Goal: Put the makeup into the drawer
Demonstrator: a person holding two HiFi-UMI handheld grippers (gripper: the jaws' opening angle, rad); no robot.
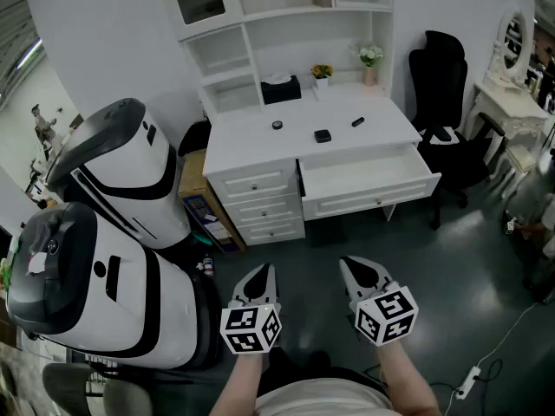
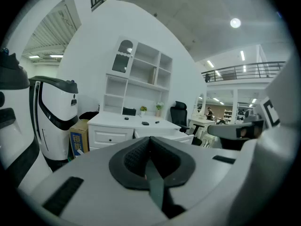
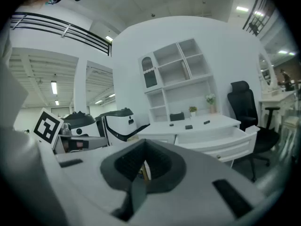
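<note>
Three small black makeup items lie on the white desk top (image 1: 381, 128): a round one (image 1: 277, 125), a square compact (image 1: 323, 135) and a short tube (image 1: 357, 121). Below them the desk's wide drawer (image 1: 368, 180) stands pulled out, and I see nothing in it. Both grippers hover over the dark floor well short of the desk. My left gripper (image 1: 259, 277) is shut and holds nothing, and so is my right gripper (image 1: 358, 269). The left gripper view shows its closed jaws (image 2: 150, 150) with the desk (image 2: 113, 122) far ahead. In the right gripper view the shut jaws (image 3: 143, 161) face the open drawer (image 3: 221, 138).
Two big white-and-black machines (image 1: 117, 167) (image 1: 82, 289) stand at the left, with a cardboard box (image 1: 201, 199) beside the desk. A black office chair (image 1: 442, 85) and a white vanity table (image 1: 512, 94) are at the right. A cable and power strip (image 1: 468, 378) lie on the floor.
</note>
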